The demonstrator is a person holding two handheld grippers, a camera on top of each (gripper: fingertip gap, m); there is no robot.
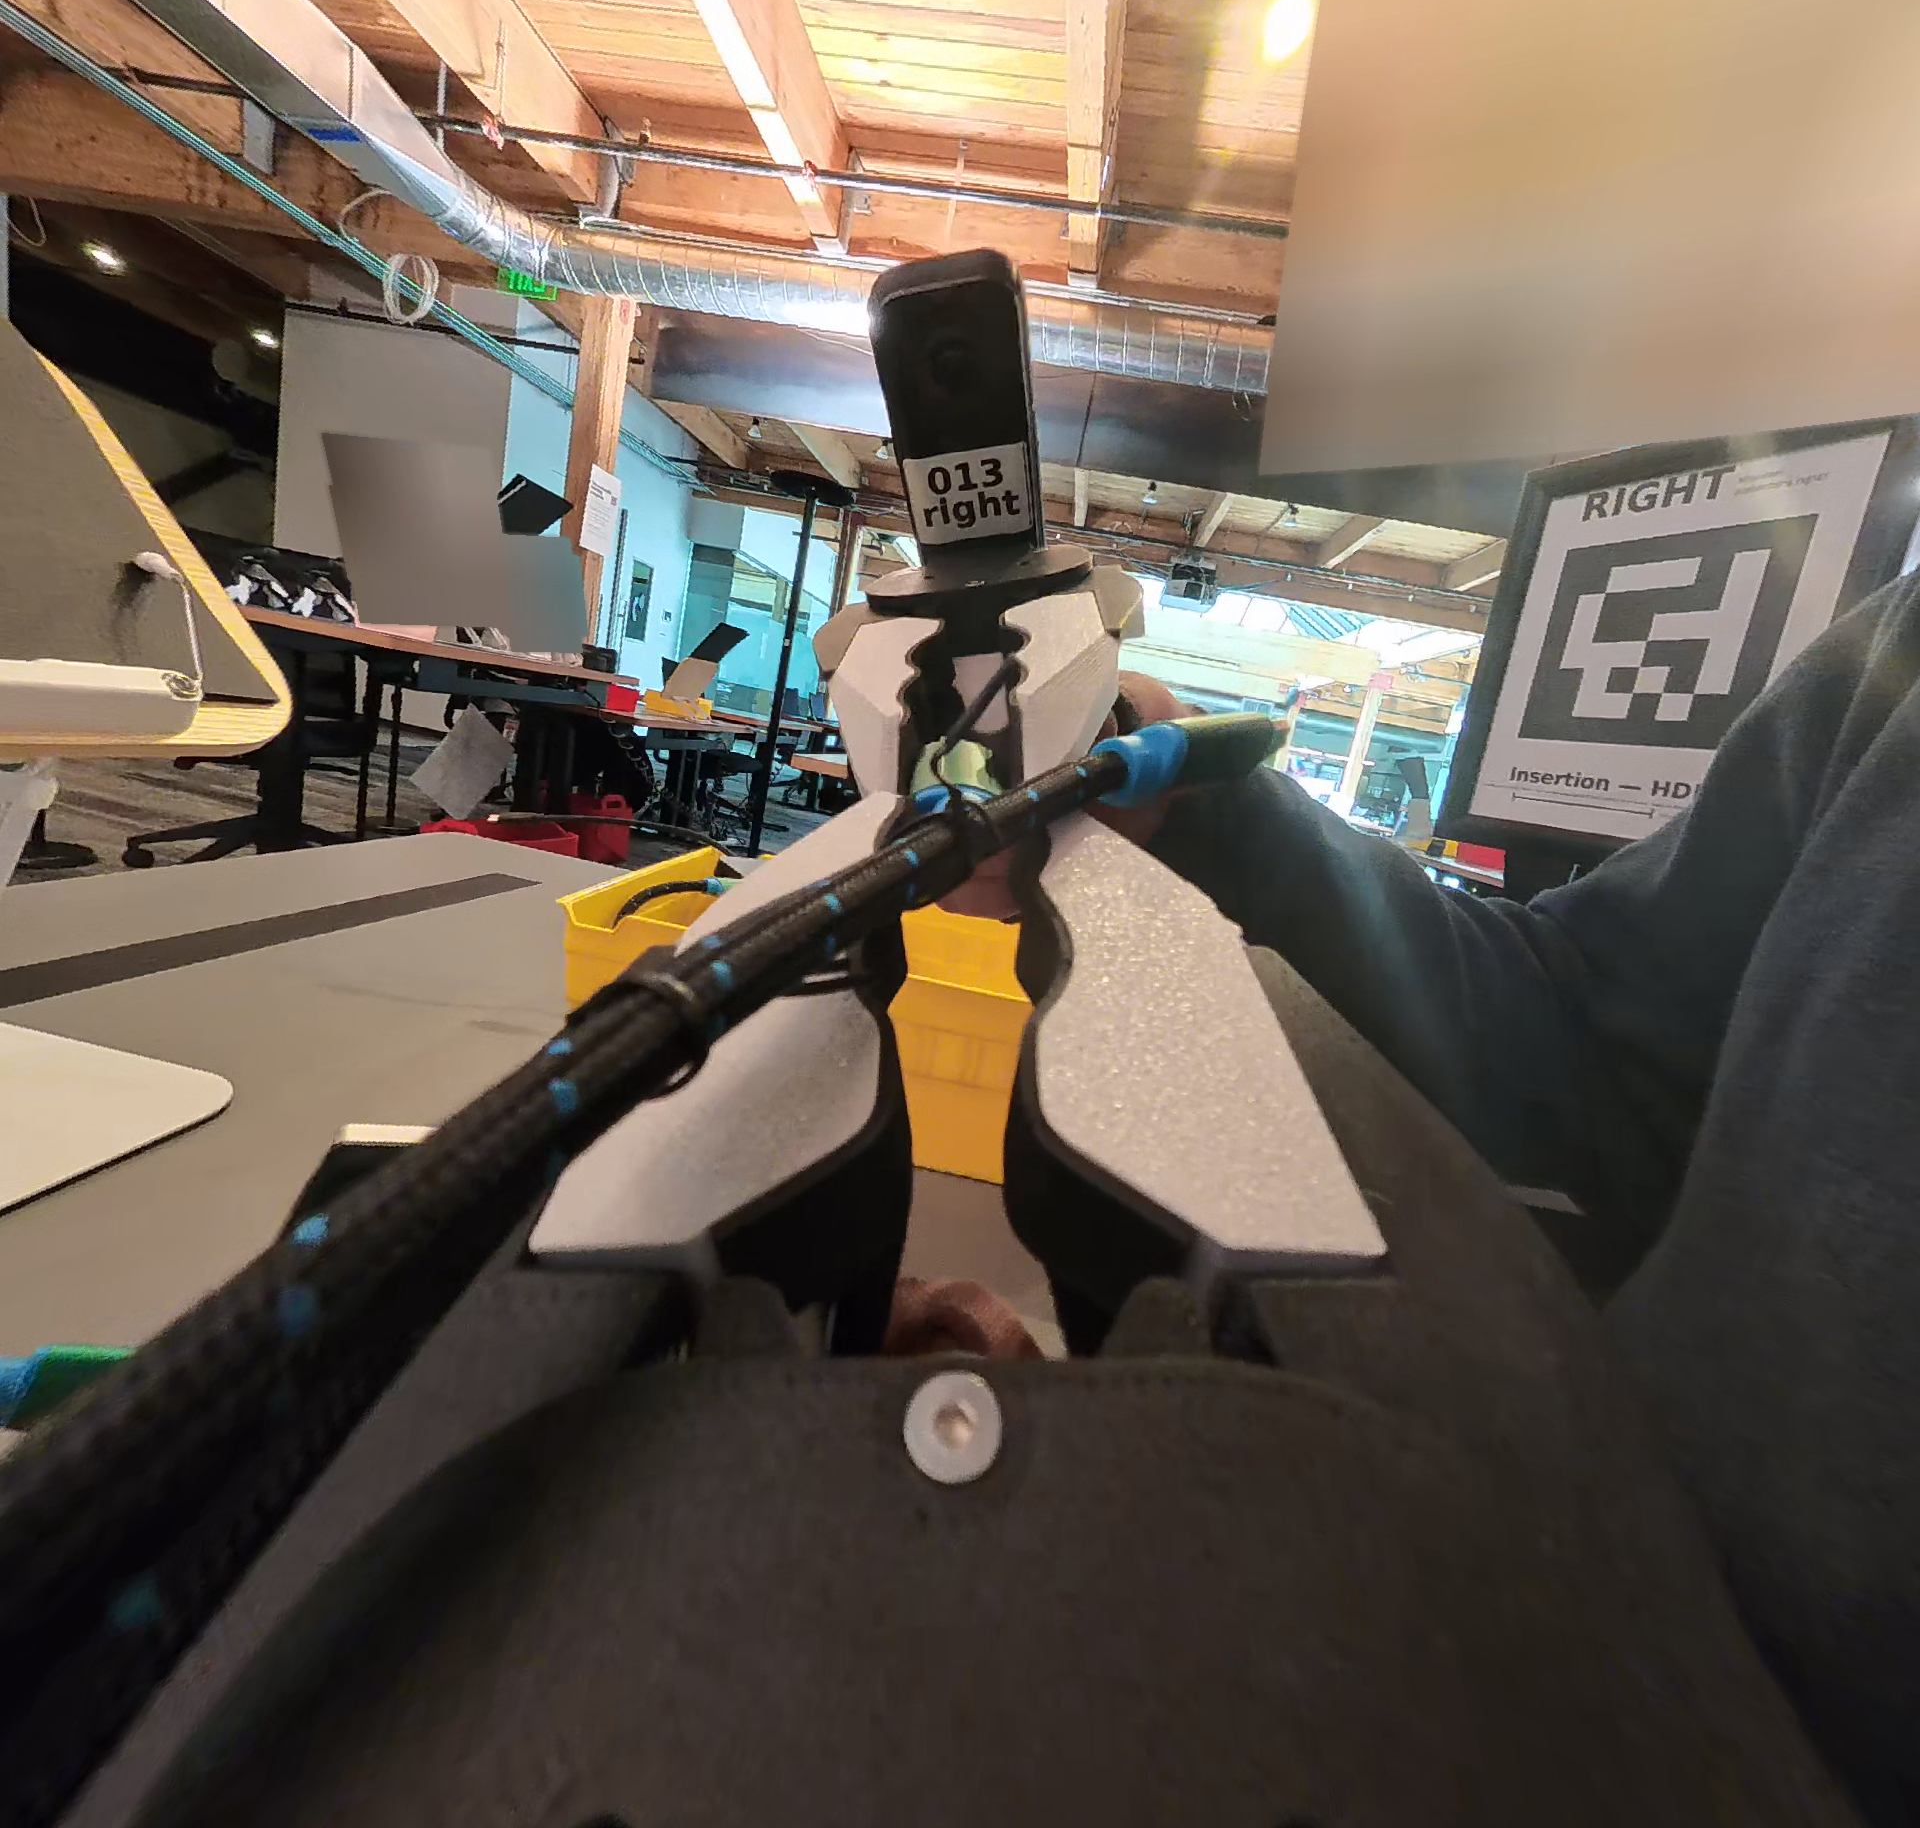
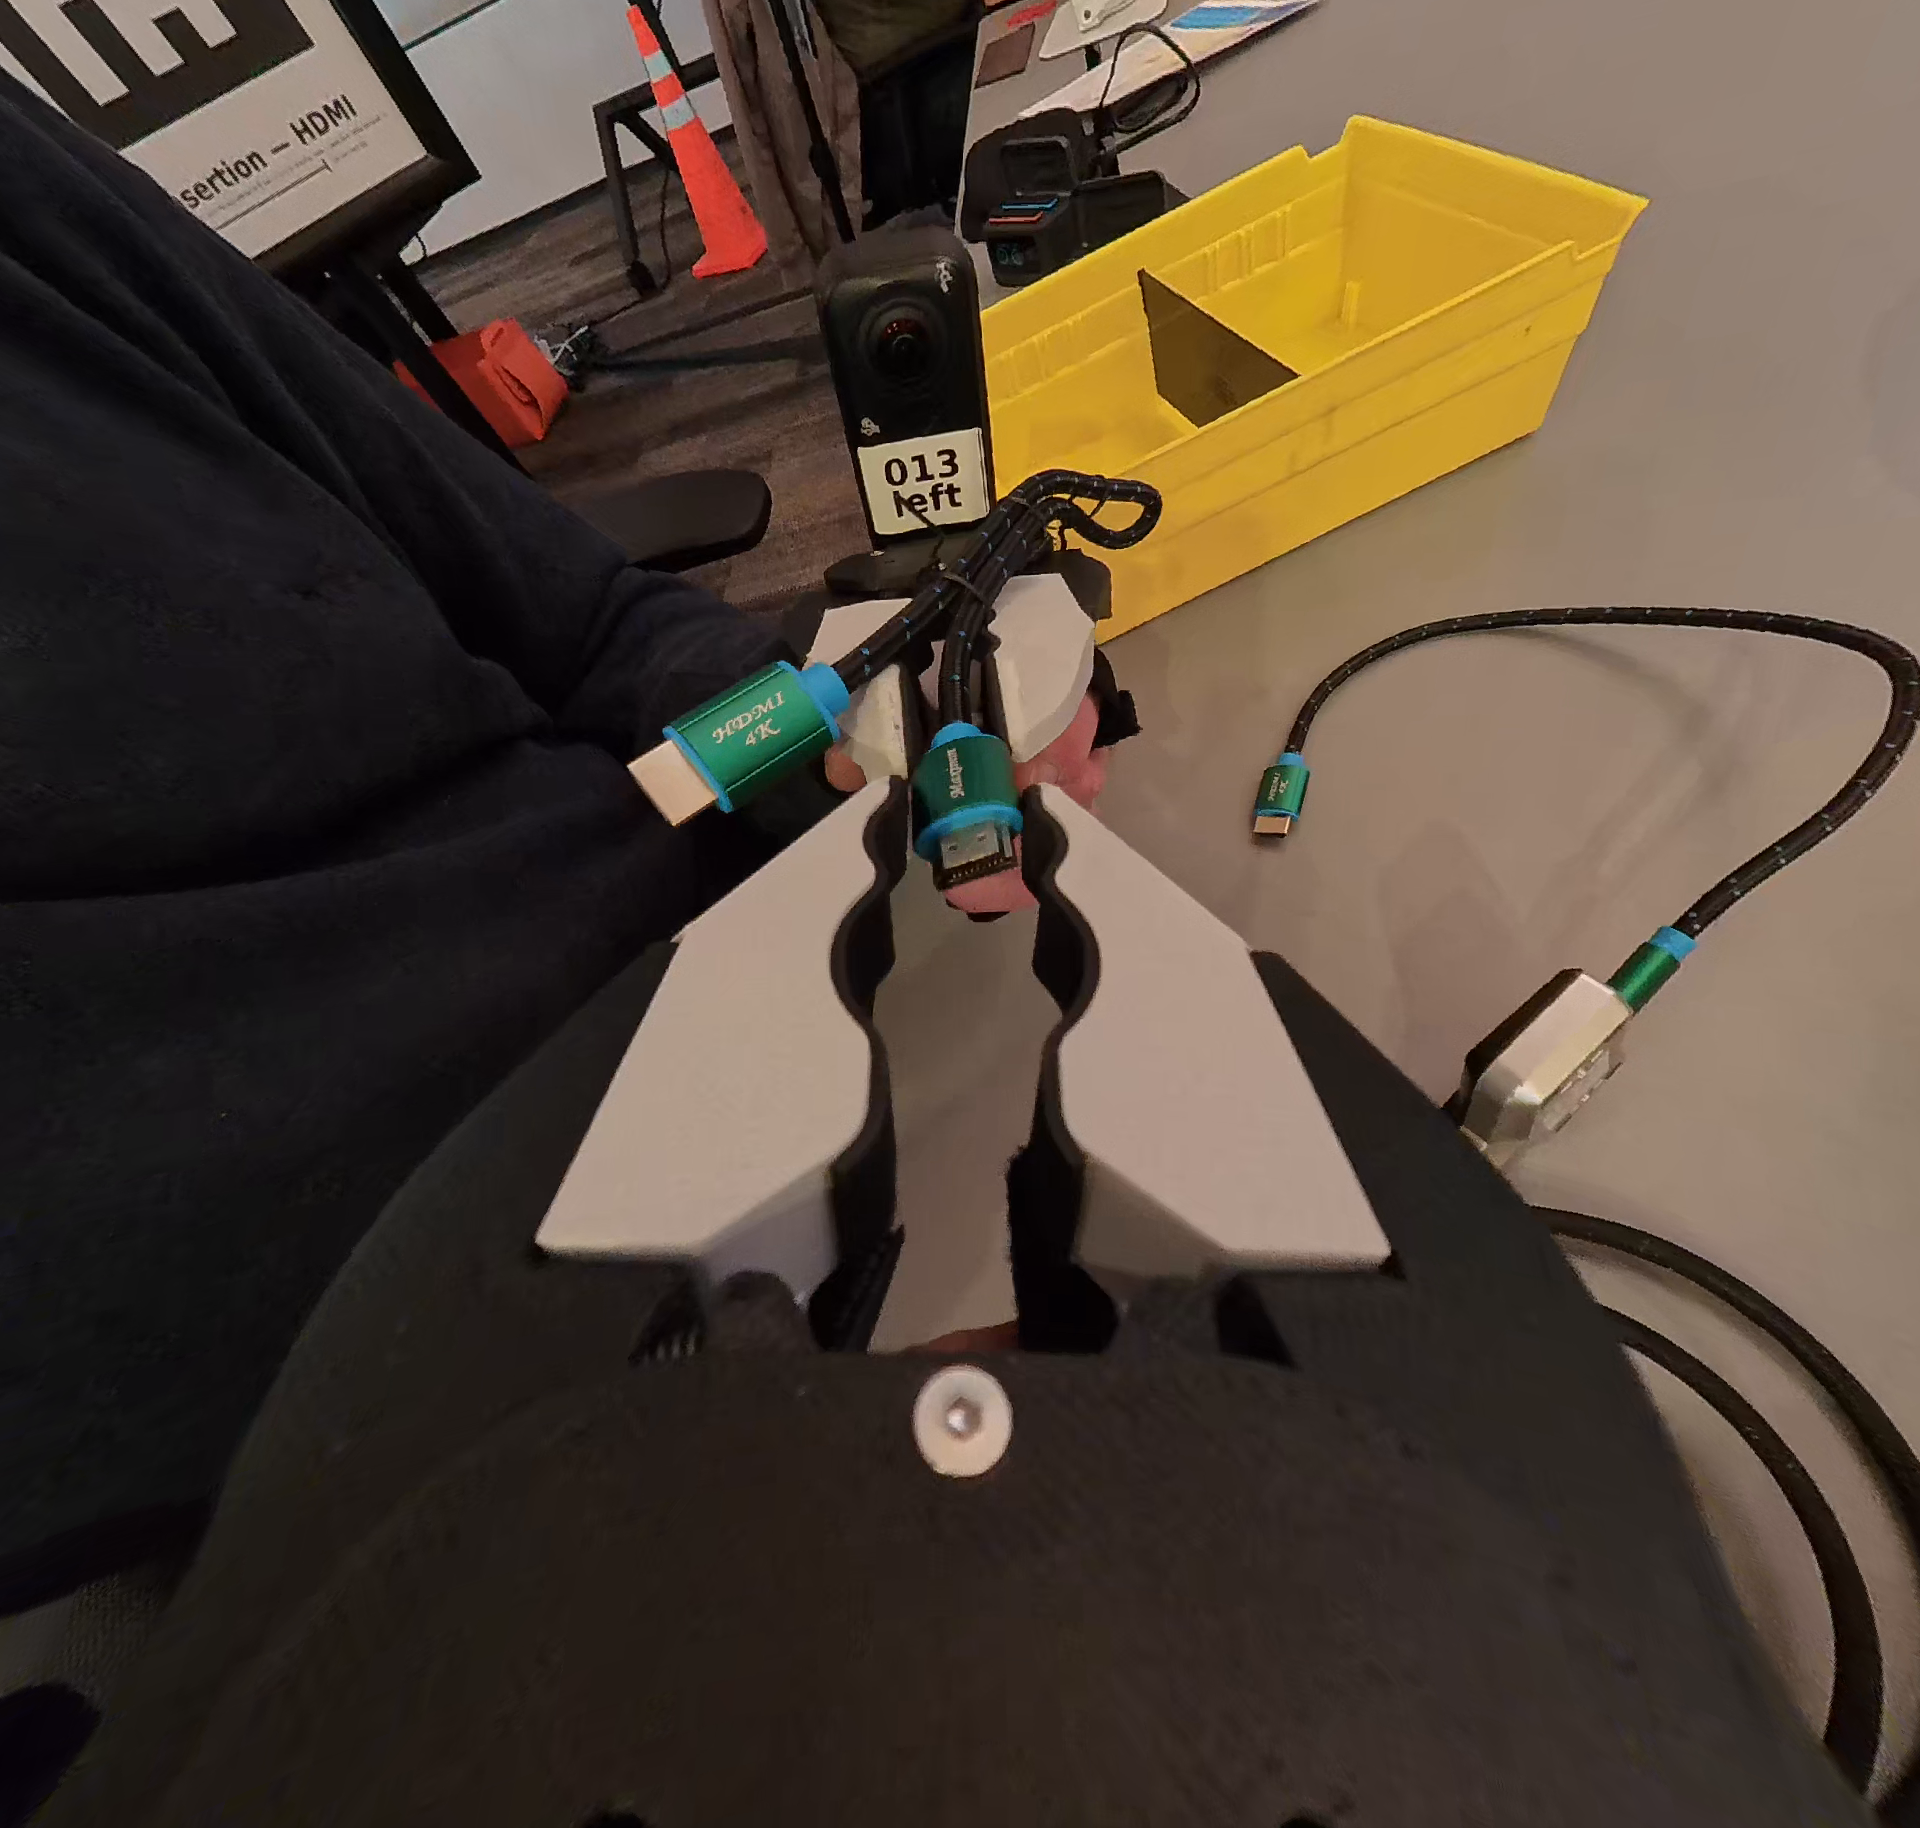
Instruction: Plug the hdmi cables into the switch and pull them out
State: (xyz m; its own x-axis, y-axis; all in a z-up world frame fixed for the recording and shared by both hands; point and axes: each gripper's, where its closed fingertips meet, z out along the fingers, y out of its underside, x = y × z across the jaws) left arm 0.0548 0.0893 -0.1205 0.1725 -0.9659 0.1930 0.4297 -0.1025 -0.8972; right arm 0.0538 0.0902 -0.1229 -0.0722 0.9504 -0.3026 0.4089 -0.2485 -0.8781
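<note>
Grey table [image 2: 1558, 739]; bundled HDMI cable [image 2: 966, 635] clamped in left hand-held gripper [image 2: 940, 682].

Open grey table [image 2: 1558, 791] w/ free room btwn yellow bin [image 2: 1351, 448] and switch [image 2: 1548, 1061], crossed only by braided cable [image 2: 1766, 698] looping from switch to a loose plug [image 2: 1276, 799]. Black cords [image 2: 1787, 1363] curl near the right edge. Left side blocked by person's dark sleeve [image 2: 260, 739]. Bundled cable [image 2: 997, 573] w/ two plugs fills the gap btwn left gripper [image 2: 940, 713] and right gripper [image 2: 961, 843], tips nearly meeting
</note>
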